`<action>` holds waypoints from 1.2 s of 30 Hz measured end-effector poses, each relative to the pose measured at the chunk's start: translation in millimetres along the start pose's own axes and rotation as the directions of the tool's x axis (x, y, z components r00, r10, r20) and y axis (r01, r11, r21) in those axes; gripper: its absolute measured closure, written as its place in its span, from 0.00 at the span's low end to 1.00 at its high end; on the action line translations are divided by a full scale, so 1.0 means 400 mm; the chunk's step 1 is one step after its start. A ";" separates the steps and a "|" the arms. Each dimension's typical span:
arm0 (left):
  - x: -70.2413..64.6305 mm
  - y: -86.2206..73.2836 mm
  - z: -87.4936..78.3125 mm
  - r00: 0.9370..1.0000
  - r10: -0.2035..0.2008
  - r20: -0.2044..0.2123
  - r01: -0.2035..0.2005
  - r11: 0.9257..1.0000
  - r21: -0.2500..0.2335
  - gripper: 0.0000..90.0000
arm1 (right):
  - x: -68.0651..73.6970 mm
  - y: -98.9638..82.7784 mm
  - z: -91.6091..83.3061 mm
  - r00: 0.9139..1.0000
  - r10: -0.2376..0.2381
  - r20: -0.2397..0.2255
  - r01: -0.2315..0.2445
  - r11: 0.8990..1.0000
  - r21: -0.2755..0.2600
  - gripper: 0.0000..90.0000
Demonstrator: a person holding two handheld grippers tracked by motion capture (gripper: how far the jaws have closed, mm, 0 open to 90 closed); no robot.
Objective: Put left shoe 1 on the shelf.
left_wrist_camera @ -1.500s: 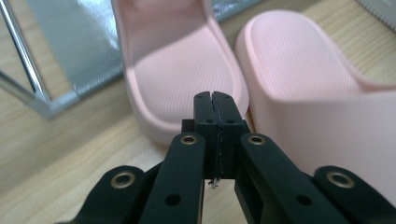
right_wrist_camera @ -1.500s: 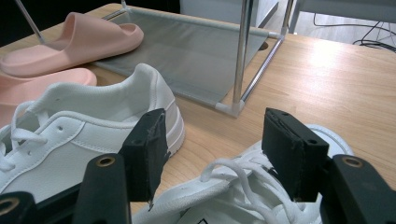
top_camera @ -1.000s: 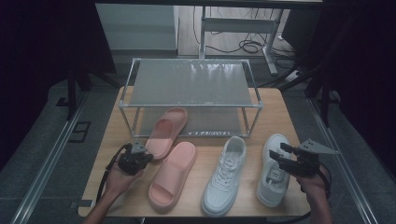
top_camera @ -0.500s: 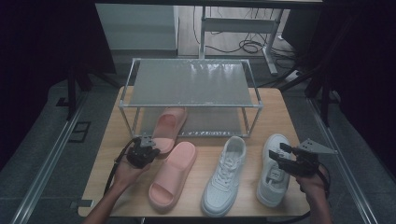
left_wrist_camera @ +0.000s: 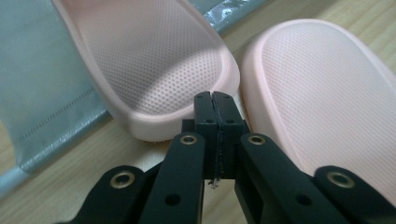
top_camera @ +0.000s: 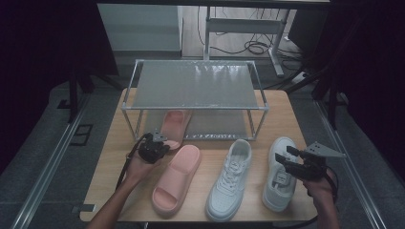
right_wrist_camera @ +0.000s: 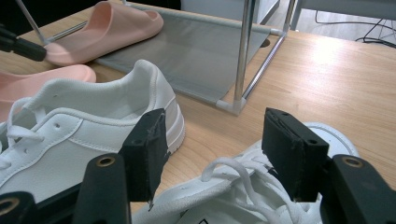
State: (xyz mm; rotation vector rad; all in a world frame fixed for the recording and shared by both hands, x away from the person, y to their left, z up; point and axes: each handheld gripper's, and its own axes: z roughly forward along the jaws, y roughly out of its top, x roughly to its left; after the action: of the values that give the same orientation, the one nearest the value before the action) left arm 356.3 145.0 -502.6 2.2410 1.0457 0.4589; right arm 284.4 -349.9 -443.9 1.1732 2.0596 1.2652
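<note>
Pink foam marks the work in hand: 1 pink slide (top_camera: 173, 125) already lies on the lower shelf of the shoe rack (top_camera: 196, 85), toe inward, heel overhanging the front edge, and the left gripper (top_camera: 154, 148) sits at that heel with its jaws pressed flat together, holding nothing. By my reading it is nudging the slide deeper under the rack. The second pink slide (top_camera: 175, 178) lies on the desk (top_camera: 286, 114) just beside it, and would want the jaws opened and set over its rim next.

To the right, the right gripper (top_camera: 300, 164) hovers over the laces of the right sneaker (top_camera: 278, 177), jaws wide with nothing between them; the left sneaker (top_camera: 229, 180) lies near it.

Whether the closed jaws actually touch the heel I cannot tell; the slide's toe is hidden under the rack's upper shelf.
</note>
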 end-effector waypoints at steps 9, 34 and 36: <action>0.006 0.038 0.044 1.000 -0.018 -0.018 0.018 1.000 -0.015 1.00 | -0.002 0.000 -0.002 1.000 -0.001 -0.001 0.001 1.000 0.001 0.45; 0.016 0.074 0.110 0.997 -0.059 -0.056 0.056 0.997 -0.058 0.99 | -0.002 0.000 -0.003 1.000 -0.003 0.001 0.003 1.000 0.001 0.45; 0.011 0.073 0.096 0.997 -0.052 -0.053 0.049 0.997 -0.061 0.98 | -0.002 0.001 -0.003 1.000 -0.003 -0.001 0.003 1.000 0.000 0.45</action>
State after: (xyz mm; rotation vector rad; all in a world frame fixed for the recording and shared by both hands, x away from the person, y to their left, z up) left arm 396.1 119.0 -511.9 2.1559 1.0998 0.5253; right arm 284.0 -351.3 -443.1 1.1690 2.0607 1.2645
